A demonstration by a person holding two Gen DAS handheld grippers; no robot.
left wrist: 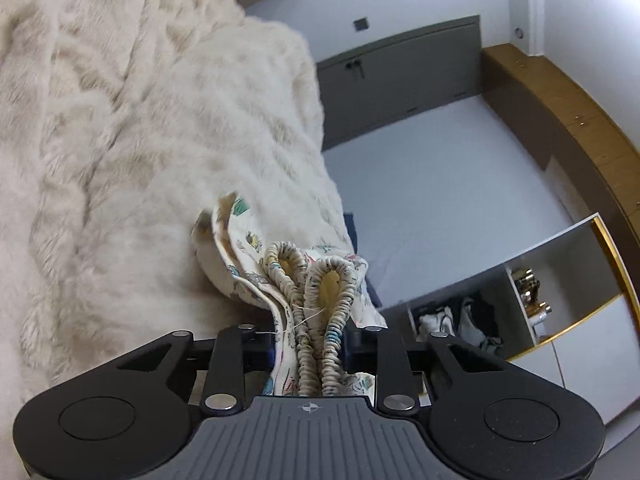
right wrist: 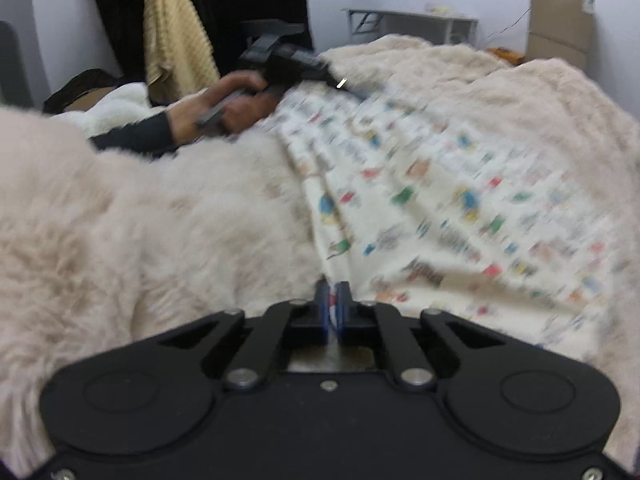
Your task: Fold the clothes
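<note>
Blanket [right wrist: 120, 220]: cream fur, fills left of both views. Garment [right wrist: 440, 200]: printed, spread at centre-right of right view, blurred. Shelf [left wrist: 520, 300]: lower right of left view only; holds clothes and jars. Left gripper [left wrist: 310, 344]: clamped on garment's bunched elastic edge. Right gripper [right wrist: 333, 312]: pinching garment edge, bottom centre. Hand [right wrist: 224, 106]: upper left of right view only.

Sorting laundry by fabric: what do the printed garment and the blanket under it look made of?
Printed garment: thin, matte woven cloth, probably cotton; it creases softly, and its elastic waistband is gathered. Cream blanket: long-pile faux fur or plush, judging by its shaggy tufts.
</note>
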